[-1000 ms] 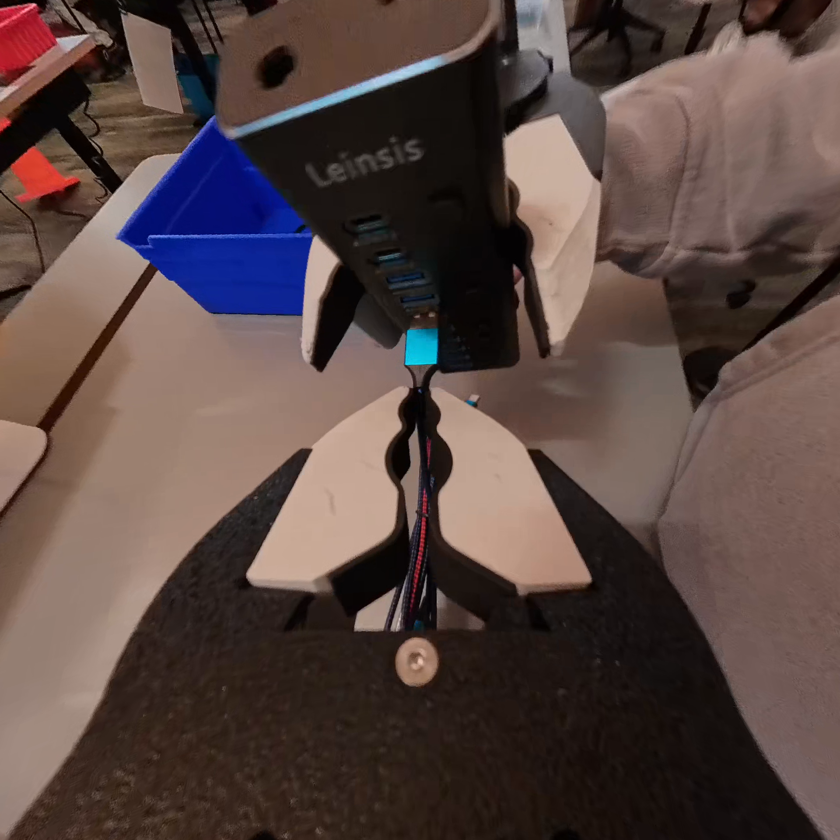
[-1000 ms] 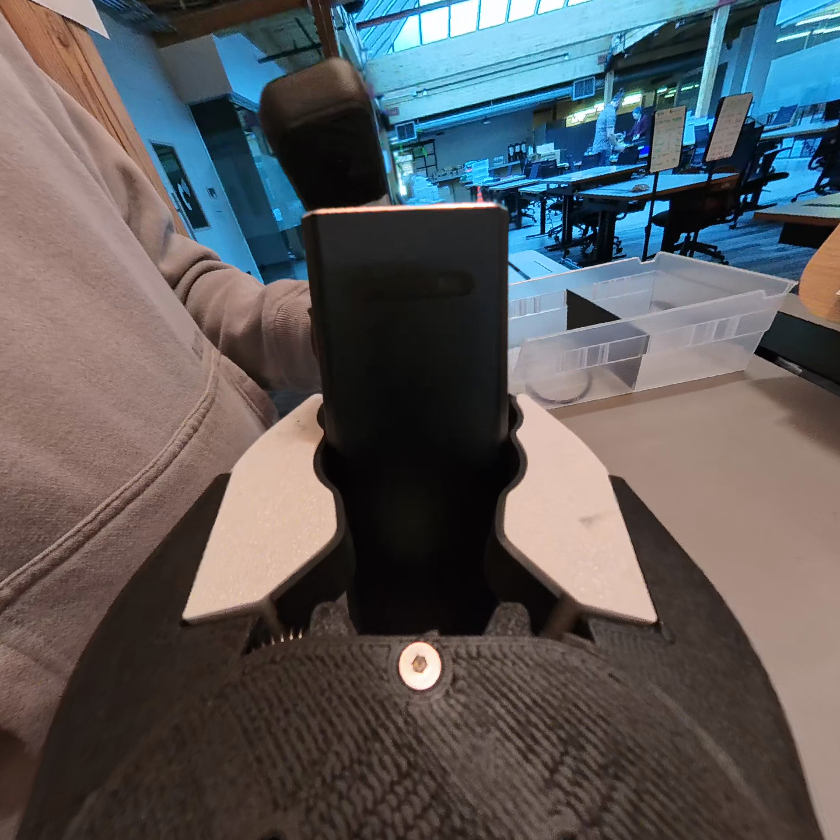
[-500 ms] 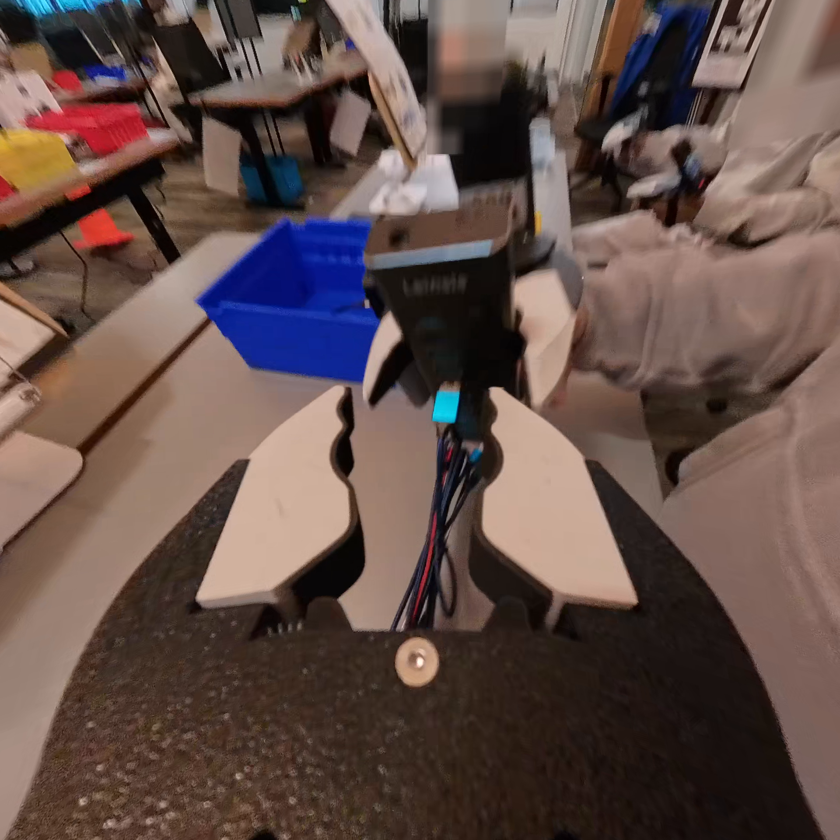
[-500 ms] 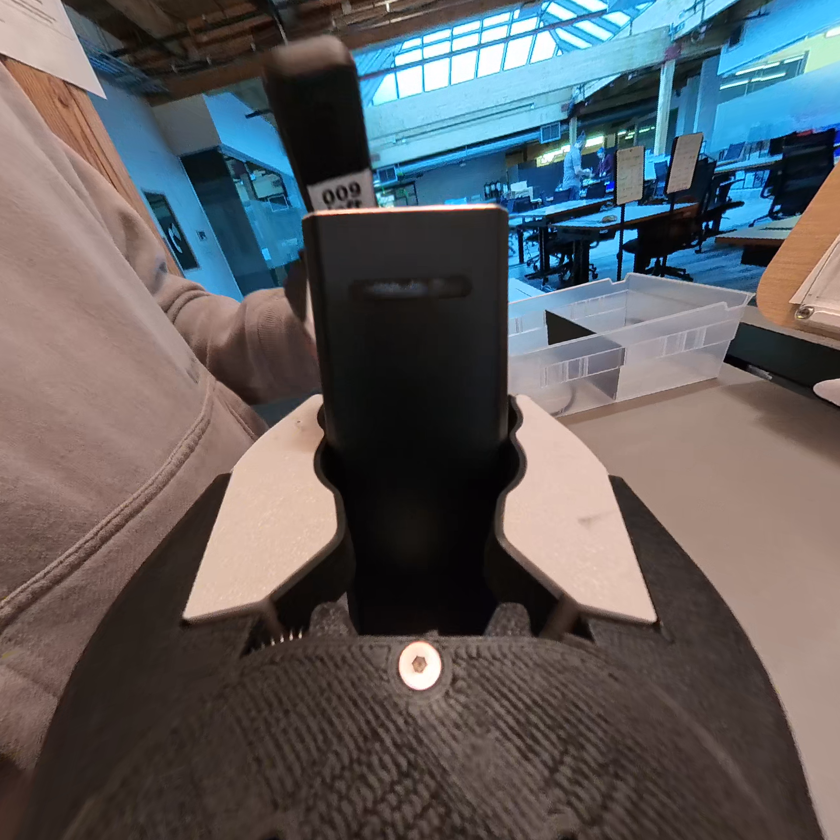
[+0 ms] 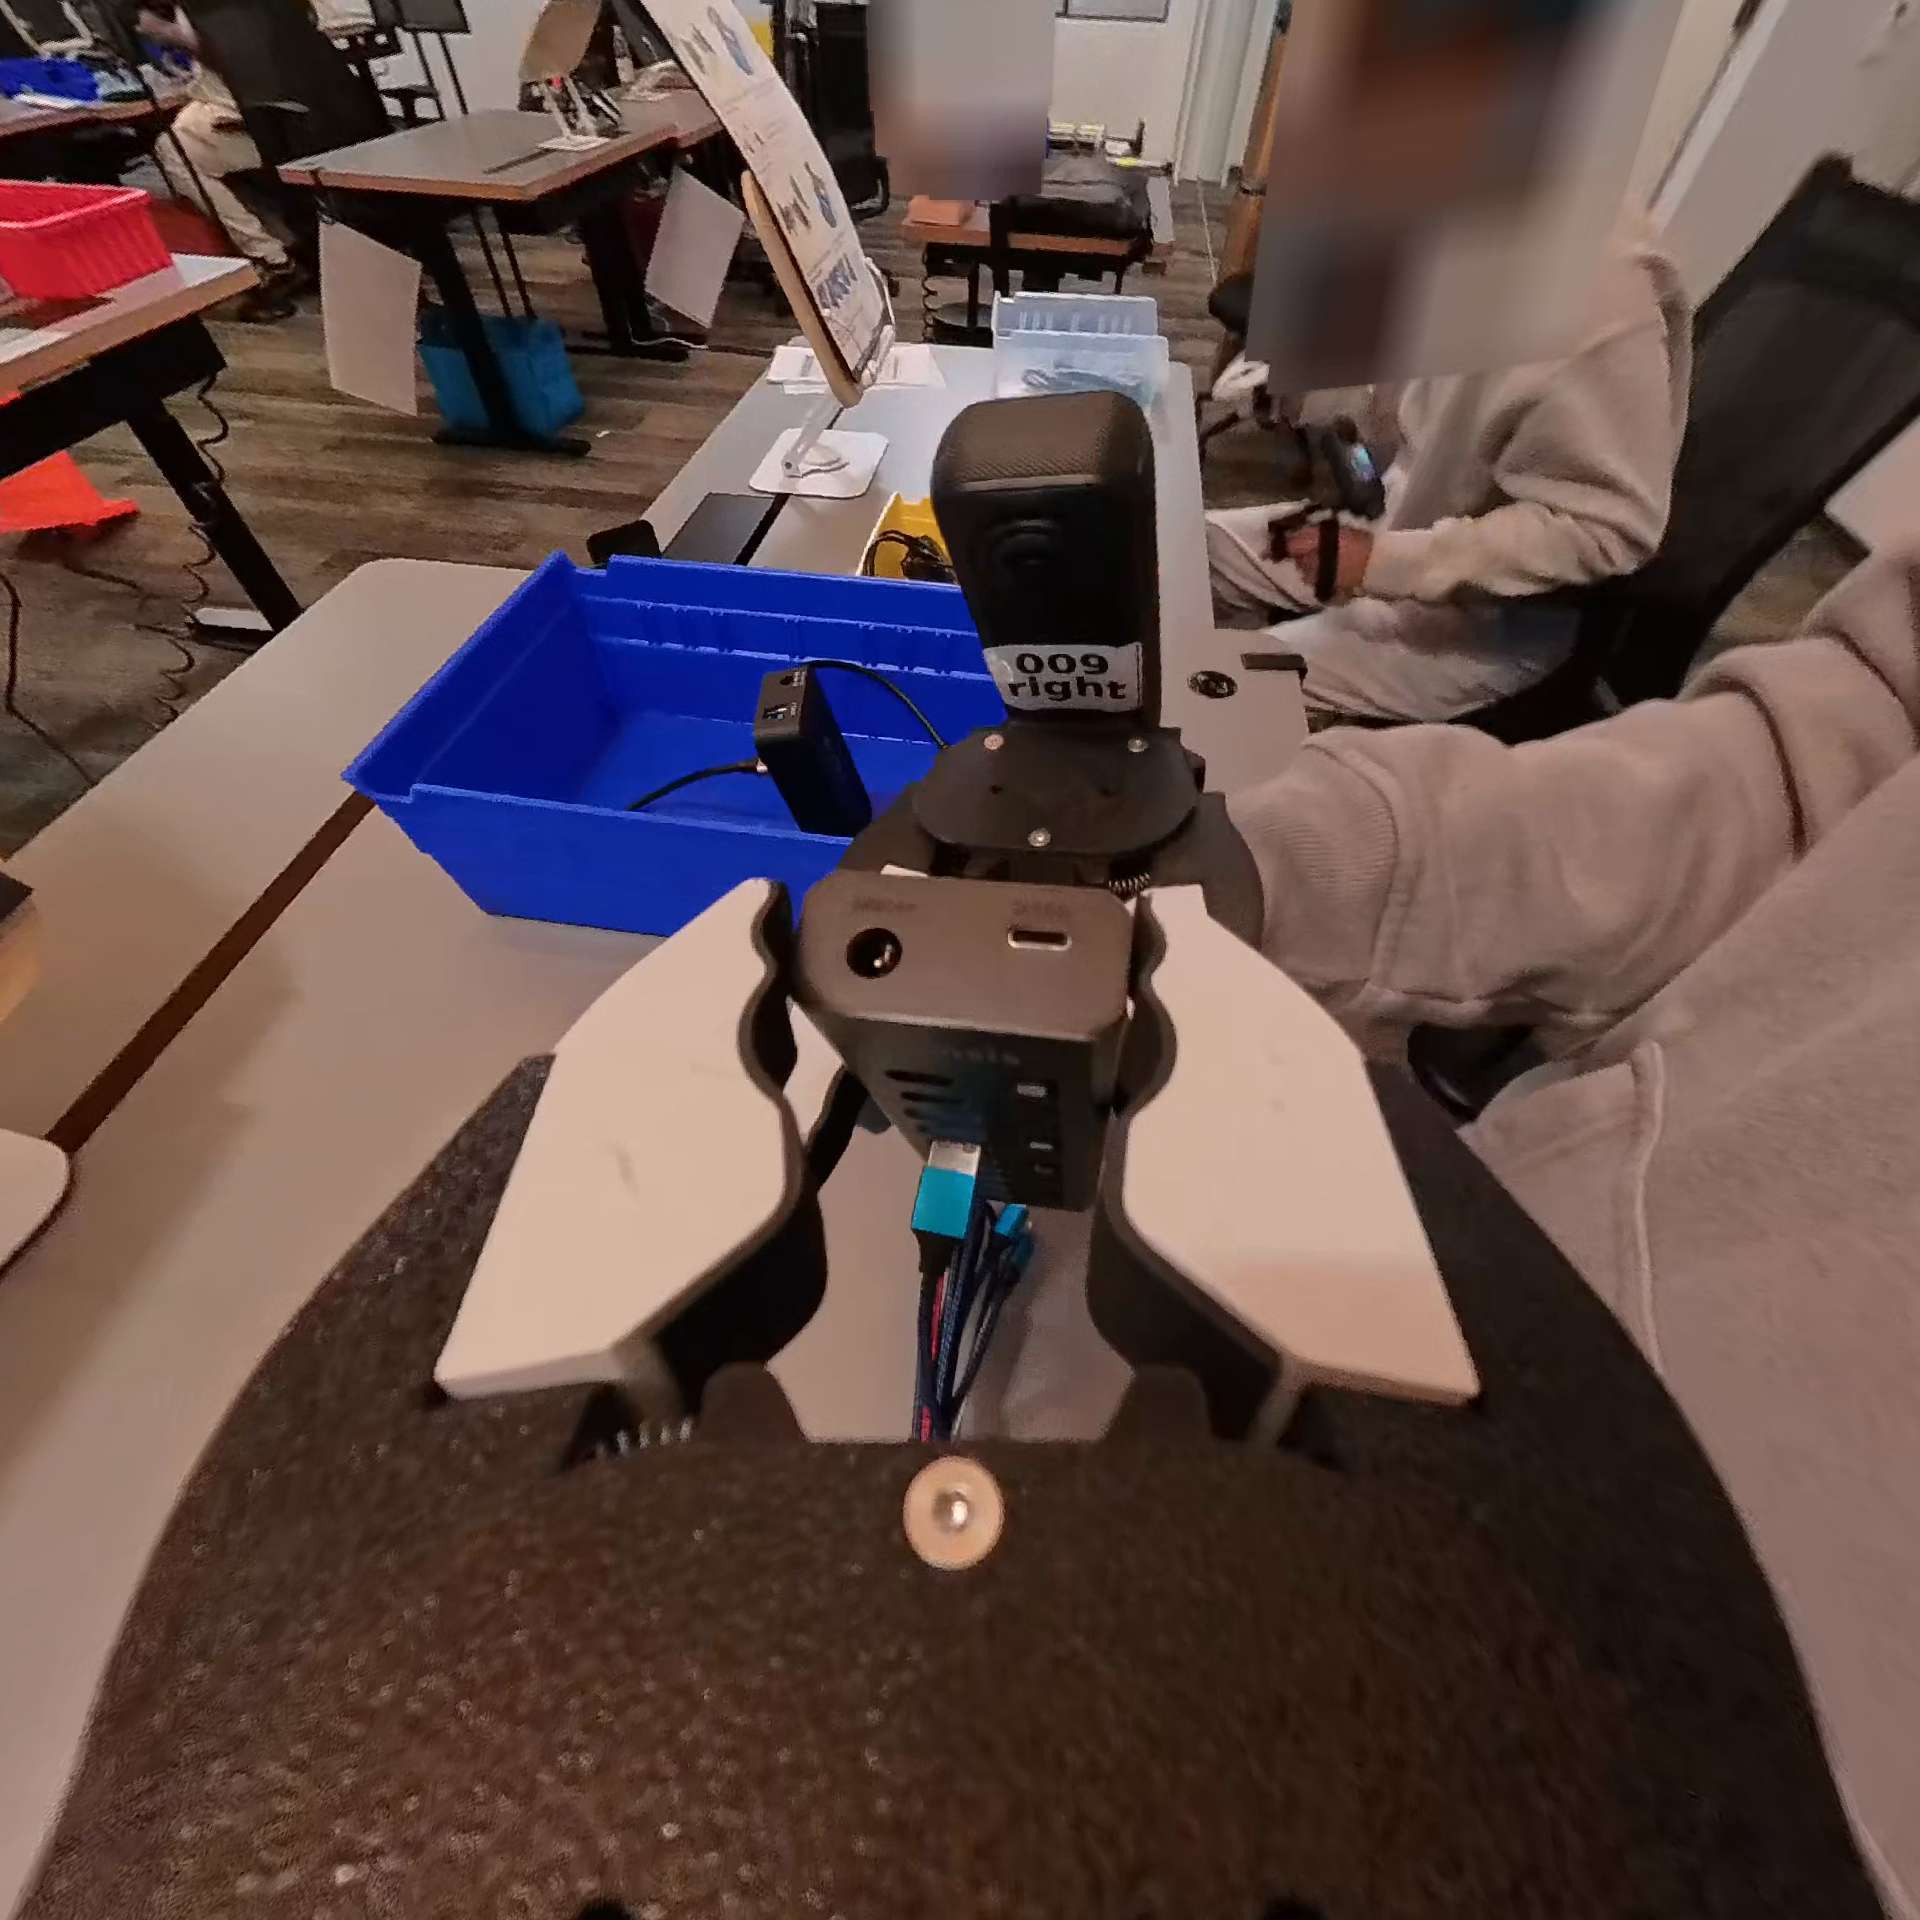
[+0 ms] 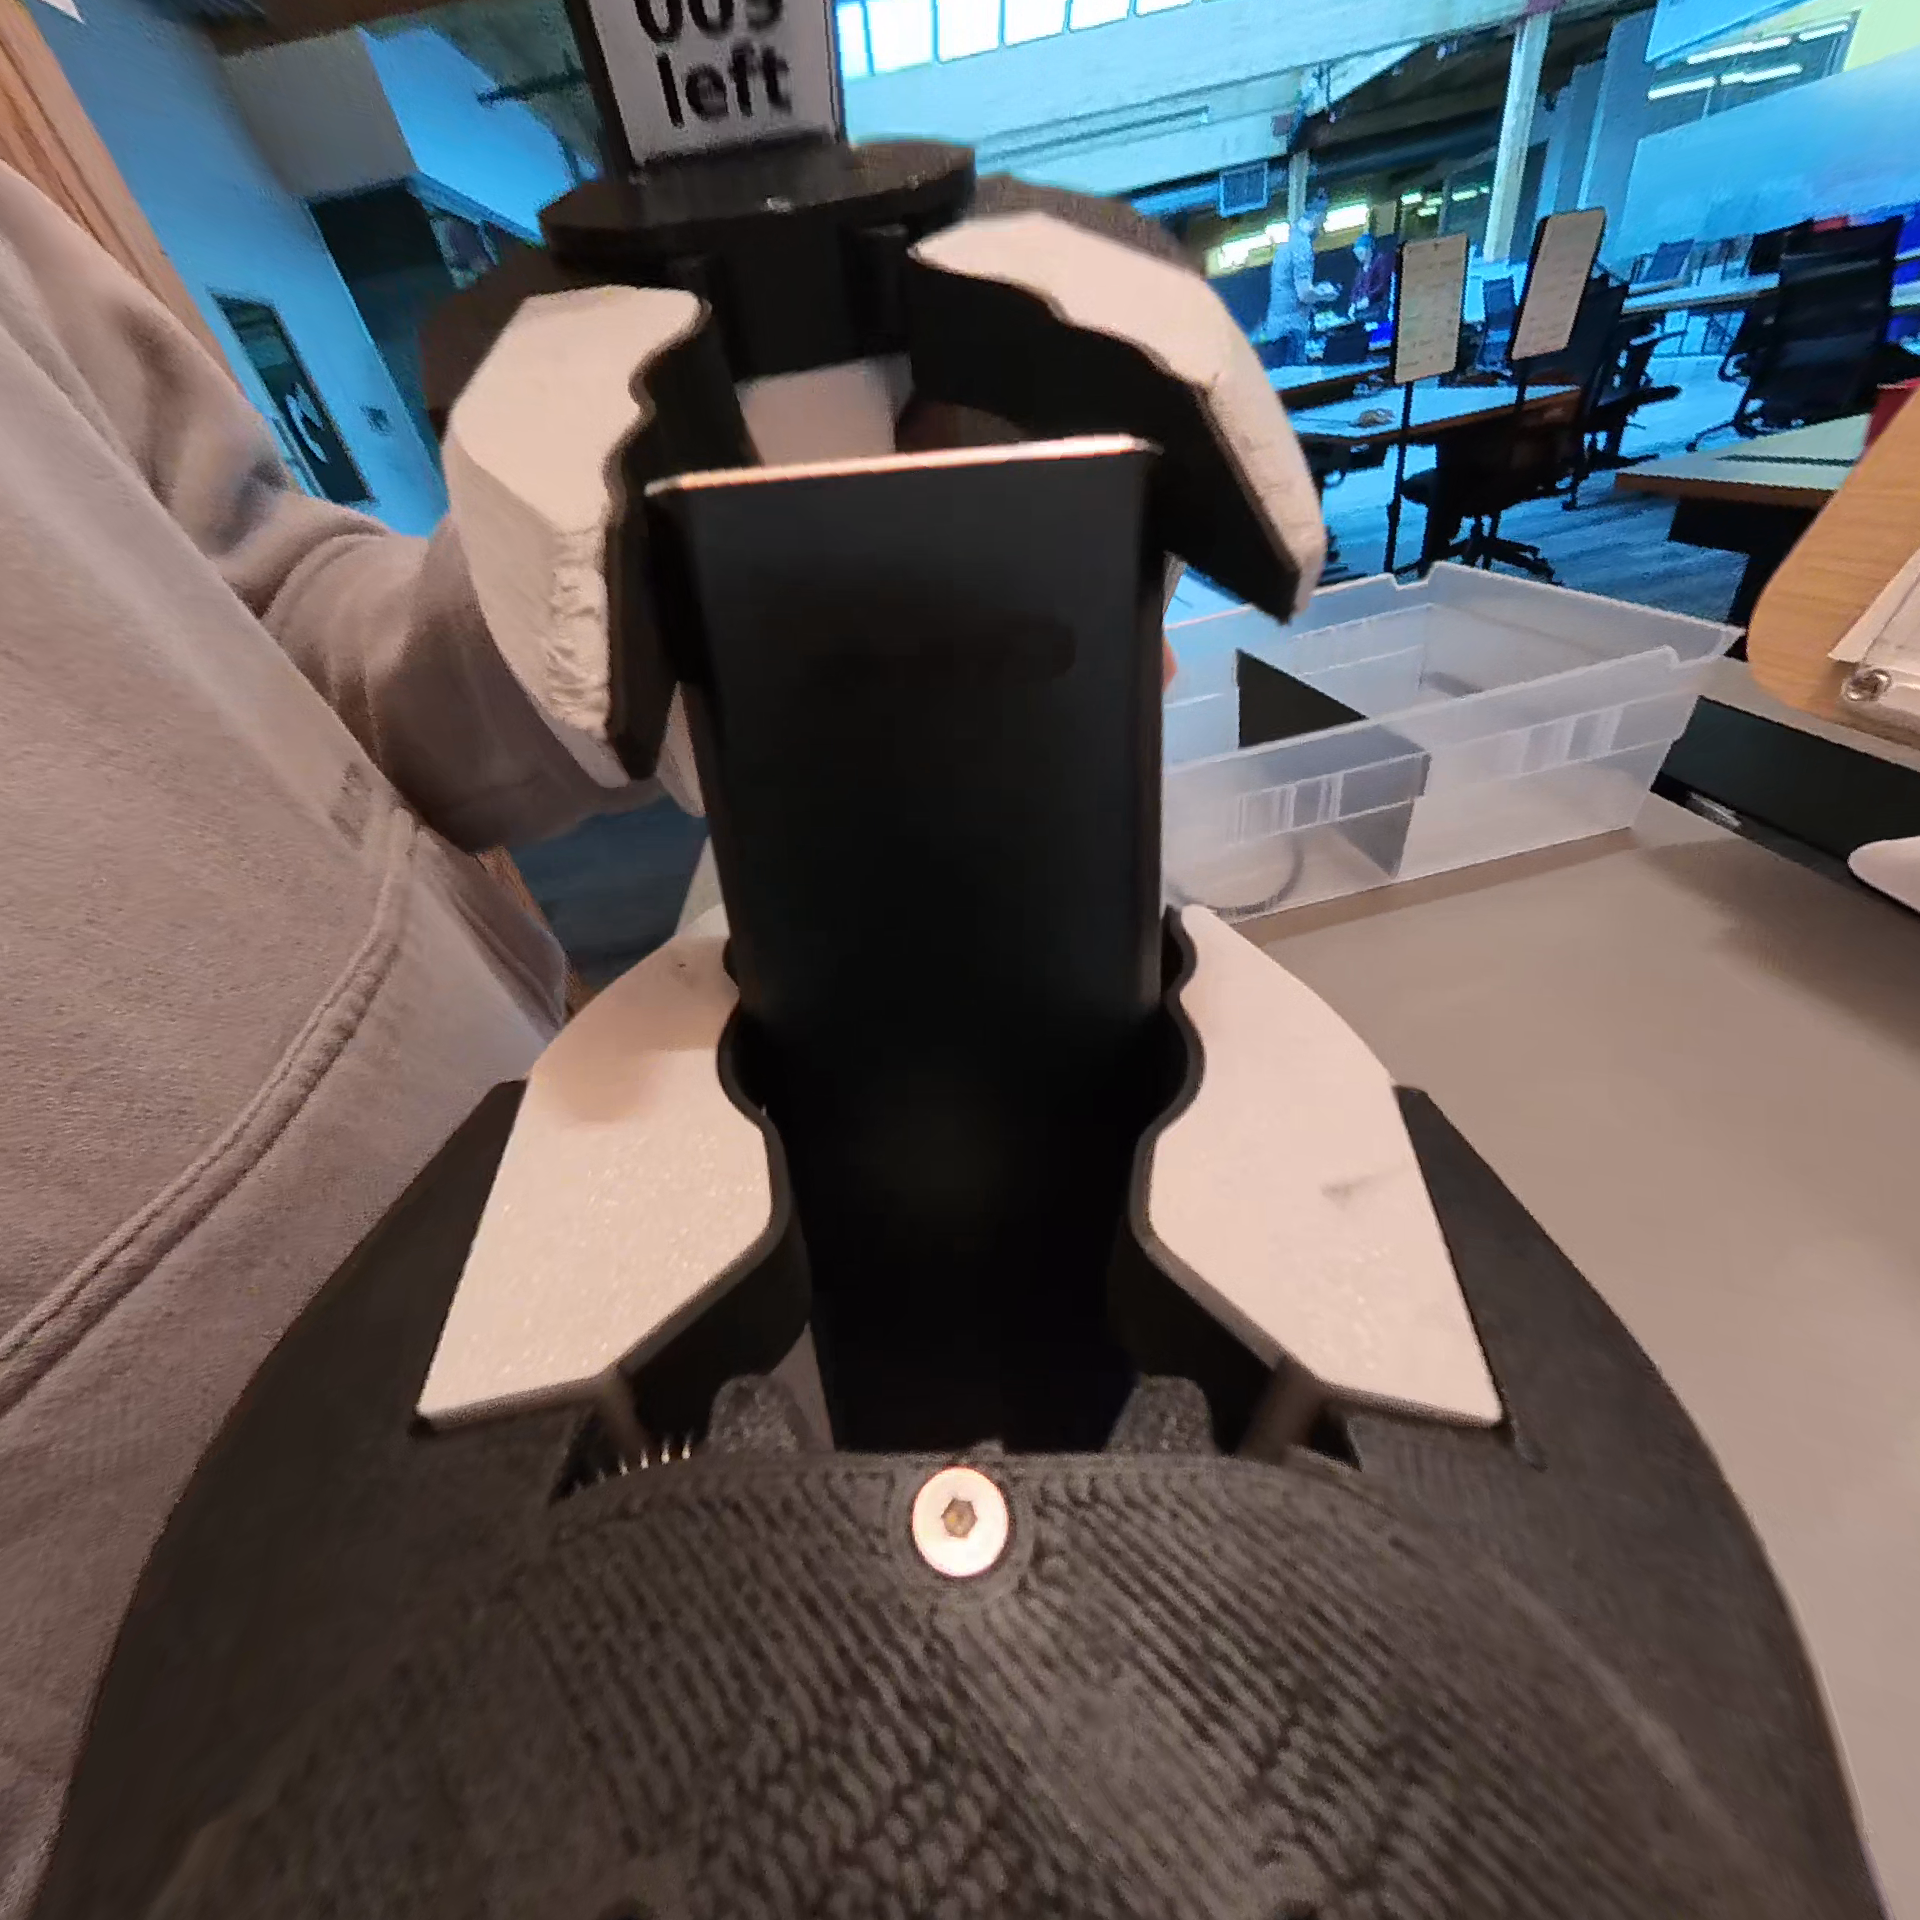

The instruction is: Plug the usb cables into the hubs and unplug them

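A black USB hub [image 5: 966,977] is held in the air over the grey table [image 5: 312,1039]. My right gripper [image 6: 956,935] is shut on its near end [image 6: 935,831]. A blue USB plug [image 5: 943,1190] sits in one of the hub's ports, and its blue and red braided cables [image 5: 951,1340] hang down between my left fingers [image 5: 644,1122]. My left gripper [image 5: 961,904] is open, with one jaw on each side of the hub's free end. It also shows in the right wrist view [image 6: 951,665], facing me. The right gripper's body [image 5: 1039,800] shows behind the hub.
A blue bin [image 5: 582,831] stands on the table behind, holding a small black hub [image 5: 810,758] with a cable. A clear divided bin [image 6: 1455,748] stands on the table's far side. A grey sleeve [image 5: 1507,831] reaches in from the right. A seated person [image 5: 1507,499] is at the back.
My left gripper let go of the cable, opened wide and moved forward until its jaws flank the hub's end. The hub tilted its end face toward the left camera. The right gripper kept its hold.
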{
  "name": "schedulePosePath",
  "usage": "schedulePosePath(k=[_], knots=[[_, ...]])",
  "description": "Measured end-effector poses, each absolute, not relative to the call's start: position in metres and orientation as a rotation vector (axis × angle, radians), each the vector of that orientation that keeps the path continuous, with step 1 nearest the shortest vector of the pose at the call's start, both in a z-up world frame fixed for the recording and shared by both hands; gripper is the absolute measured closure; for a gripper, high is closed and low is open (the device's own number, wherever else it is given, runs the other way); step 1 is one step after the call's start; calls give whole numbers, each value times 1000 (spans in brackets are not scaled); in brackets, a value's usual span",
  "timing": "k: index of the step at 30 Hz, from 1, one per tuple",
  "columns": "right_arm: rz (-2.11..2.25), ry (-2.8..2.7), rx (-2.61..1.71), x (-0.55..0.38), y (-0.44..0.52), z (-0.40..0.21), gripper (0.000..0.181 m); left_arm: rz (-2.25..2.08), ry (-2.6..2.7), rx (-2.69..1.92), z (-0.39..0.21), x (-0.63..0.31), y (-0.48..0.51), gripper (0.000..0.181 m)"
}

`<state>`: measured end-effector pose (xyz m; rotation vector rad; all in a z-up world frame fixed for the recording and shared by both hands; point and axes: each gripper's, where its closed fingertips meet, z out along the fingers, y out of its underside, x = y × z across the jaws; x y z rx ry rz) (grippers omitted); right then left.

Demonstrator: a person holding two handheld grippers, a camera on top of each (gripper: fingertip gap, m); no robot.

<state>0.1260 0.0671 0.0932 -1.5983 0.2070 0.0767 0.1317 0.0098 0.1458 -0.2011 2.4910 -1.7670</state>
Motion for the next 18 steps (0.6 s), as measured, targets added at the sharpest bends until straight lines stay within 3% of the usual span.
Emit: schedulePosePath(k=[8,10,18], knots=[[3,263,-1705,133,67,82,103,-1613,2483,-62,153,135,16,121],[-23,267,-1712,134,70,81,112,-1659,2479,-56,157,132,15,120],[-36,243,-1703,129,78,82,115,-1691,2495,-35,158,129,18,120]])
